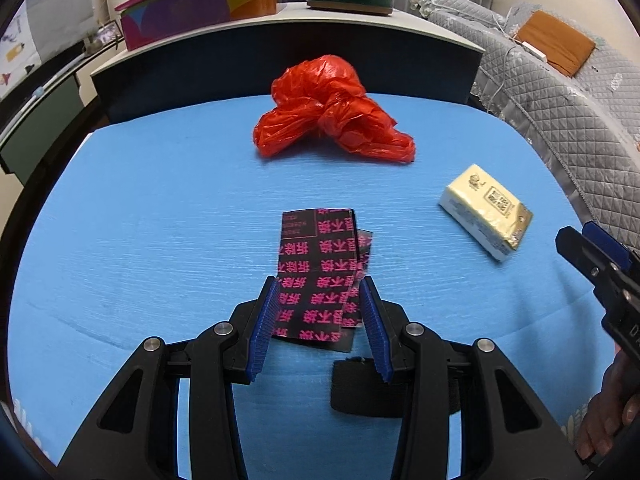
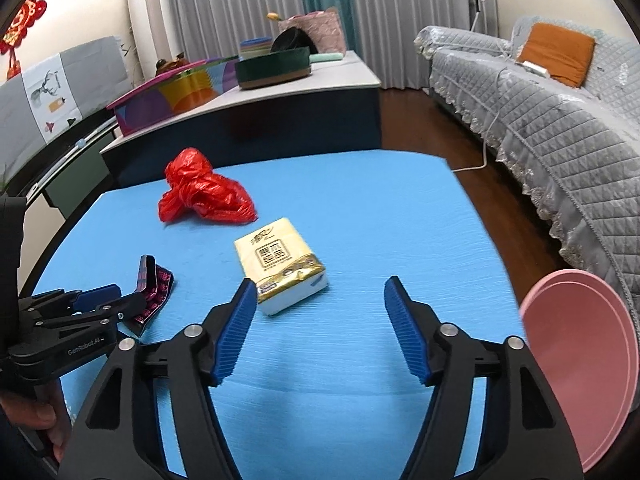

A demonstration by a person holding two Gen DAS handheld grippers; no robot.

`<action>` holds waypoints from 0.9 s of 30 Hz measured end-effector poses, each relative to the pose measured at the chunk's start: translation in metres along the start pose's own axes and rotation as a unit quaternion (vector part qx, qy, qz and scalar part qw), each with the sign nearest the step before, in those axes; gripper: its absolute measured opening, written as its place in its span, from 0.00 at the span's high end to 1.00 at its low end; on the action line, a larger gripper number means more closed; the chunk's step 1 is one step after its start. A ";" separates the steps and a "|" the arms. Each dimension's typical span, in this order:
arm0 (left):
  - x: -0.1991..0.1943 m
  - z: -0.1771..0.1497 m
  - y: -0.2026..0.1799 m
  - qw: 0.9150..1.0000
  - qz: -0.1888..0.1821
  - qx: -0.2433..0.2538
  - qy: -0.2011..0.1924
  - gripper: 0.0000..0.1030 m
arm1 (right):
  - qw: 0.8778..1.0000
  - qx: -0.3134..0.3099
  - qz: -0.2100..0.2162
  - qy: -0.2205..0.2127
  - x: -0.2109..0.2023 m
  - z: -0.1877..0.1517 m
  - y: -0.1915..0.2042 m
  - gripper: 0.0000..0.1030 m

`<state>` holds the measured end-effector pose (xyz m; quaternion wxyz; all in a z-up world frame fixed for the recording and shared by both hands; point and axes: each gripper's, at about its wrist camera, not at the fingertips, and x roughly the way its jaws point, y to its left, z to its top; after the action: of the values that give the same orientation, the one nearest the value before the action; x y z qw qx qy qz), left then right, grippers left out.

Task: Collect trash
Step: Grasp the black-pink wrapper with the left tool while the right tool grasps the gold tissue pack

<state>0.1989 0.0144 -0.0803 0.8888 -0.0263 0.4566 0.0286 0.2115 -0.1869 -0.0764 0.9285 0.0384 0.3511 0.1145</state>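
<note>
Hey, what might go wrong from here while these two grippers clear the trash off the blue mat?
The left gripper straddles the black-and-pink wrapper, which is thin and may buckle or slip out. The right gripper, open, has the tissue pack off toward its left finger, so closing could nudge it aside.

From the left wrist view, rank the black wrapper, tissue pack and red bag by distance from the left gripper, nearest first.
1. Black wrapper: between the left gripper's fingers, centre.
2. Tissue pack: ahead, to the right on the blue mat.
3. Red bag: farthest, near the mat's far edge, centre.
</note>
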 end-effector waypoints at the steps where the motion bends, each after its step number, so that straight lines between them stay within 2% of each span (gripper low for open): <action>1: 0.002 0.000 0.001 1.000 0.001 -0.002 0.002 0.66 | 1.000 -0.002 0.001 0.001 0.003 0.000 0.002 0.31; 7: 0.004 0.007 0.005 1.000 0.005 -0.005 -0.007 0.81 | 1.000 -0.022 0.009 0.019 0.023 0.003 0.014 0.24; 13: 0.001 0.014 0.010 0.999 0.010 -0.021 -0.023 0.88 | 0.999 -0.036 0.010 0.035 0.041 0.006 0.019 0.20; 27: 0.001 0.019 0.012 0.999 0.008 -0.030 -0.025 0.89 | 0.996 -0.021 0.018 0.081 0.067 0.011 0.013 0.22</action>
<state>0.2139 0.0278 -0.0707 0.8987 -0.0487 0.4329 0.0506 0.2648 -0.1577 -0.1096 0.8956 0.0154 0.4216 0.1411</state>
